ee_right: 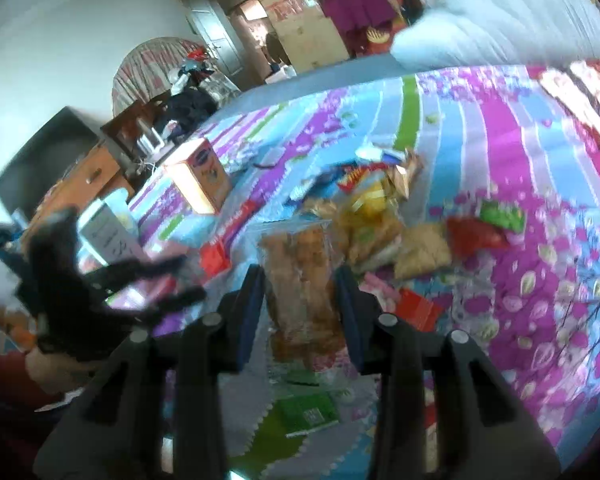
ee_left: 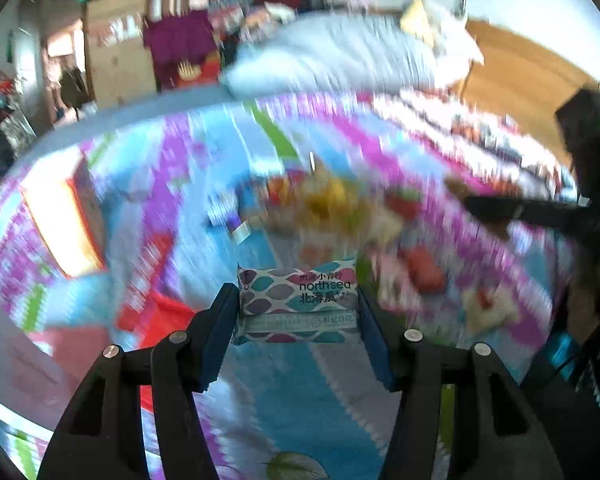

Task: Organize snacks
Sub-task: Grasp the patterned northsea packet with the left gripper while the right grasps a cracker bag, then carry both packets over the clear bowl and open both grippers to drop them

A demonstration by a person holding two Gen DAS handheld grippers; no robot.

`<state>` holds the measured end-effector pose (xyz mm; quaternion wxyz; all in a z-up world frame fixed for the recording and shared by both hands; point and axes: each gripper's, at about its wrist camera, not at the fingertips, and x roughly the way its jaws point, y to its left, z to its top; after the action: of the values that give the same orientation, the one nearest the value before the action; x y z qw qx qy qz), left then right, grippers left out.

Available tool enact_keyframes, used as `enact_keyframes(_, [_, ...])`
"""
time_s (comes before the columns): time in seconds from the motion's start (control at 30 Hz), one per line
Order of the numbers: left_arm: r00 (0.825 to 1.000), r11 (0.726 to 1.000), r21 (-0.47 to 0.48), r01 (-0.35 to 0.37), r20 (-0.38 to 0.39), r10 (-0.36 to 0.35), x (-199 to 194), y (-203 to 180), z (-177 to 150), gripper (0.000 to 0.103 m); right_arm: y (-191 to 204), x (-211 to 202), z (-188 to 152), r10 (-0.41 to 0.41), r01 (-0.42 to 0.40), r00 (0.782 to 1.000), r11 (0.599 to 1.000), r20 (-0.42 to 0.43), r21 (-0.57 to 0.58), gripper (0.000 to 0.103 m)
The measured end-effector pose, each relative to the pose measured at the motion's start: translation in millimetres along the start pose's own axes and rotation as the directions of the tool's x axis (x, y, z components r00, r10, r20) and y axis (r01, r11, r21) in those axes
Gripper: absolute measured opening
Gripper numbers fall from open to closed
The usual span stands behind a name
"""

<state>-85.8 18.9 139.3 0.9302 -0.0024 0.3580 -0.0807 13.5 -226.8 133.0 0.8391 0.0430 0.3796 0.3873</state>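
Over bedspread (ee_left: 300,392), L gripper (ee_left: 298,312) likely gripping packet (ee_left: 298,294)

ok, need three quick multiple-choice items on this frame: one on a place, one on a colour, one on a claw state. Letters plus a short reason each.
1. Where is the northsea packet?
A. between the left claw's fingers
B. on top of the orange box
C. on the pillow

2. What colour are the pads on the left claw's fingers?
A. blue
B. yellow
C. white

3. What is the state of the right claw?
A. wide open and empty
B. shut on a clear pack of brown snacks
C. shut on a red pouch

Answers:
1. A: the northsea packet sits between the fingers of the left claw, its ends against the pads.
2. A: the pads facing the packet are blue.
3. B: the right claw has both pads pressed on the clear pack of brown snacks.
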Motion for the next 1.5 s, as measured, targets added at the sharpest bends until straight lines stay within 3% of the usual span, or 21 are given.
enact_keyframes(0.2, [0.985,0.995,-0.032,-0.096,0.140,0.100,-72.6,32.1,44.7,0.061,51.2,-4.6,48.7,0.036,-0.029,0.997,0.994,0.066,-0.109,0.037])
enact_keyframes(0.4, [0.942,0.959,-0.151,-0.238,0.206,0.266,-146.9,106.8,58.6,0.061,137.4,12.1,102.0,0.137,-0.110,0.986,0.959,0.089,-0.261,0.037])
enact_keyframes(0.6, [0.877,0.870,-0.305,-0.386,0.170,0.449,-212.9,203.5,41.4,0.061,240.5,49.8,139.7,0.284,-0.251,0.958,0.894,0.036,-0.370,0.037])
enact_keyframes(0.8, [0.809,0.754,-0.430,-0.497,0.086,0.582,-258.1,290.9,2.0,0.061,338.3,103.4,147.7,0.353,-0.354,0.932,0.831,-0.086,-0.430,0.037])
enact_keyframes(0.97, [0.777,0.675,-0.516,-0.527,0.028,0.628,-287.2,338.5,-39.0,0.061,399.2,142.1,138.8,0.384,-0.429,0.903,0.794,-0.193,-0.431,0.037])
enact_keyframes(1.03, [0.771,0.649,-0.543,-0.533,0.006,0.637,-297.4,350.2,-55.2,0.061,417.2,156.1,134.1,0.387,-0.450,0.893,0.787,-0.229,-0.422,0.037])
enact_keyframes(1.17, [0.776,0.629,-0.568,-0.531,-0.028,0.630,-299.1,364.3,-77.1,0.061,434.0,171.3,124.8,0.387,-0.472,0.880,0.779,-0.274,-0.414,0.037])
enact_keyframes(1.5, [0.787,0.627,-0.580,-0.520,-0.039,0.616,-290.7,368.6,-92.2,0.062,457.5,187.5,102.5,0.356,-0.473,0.875,0.771,-0.327,-0.427,0.037])
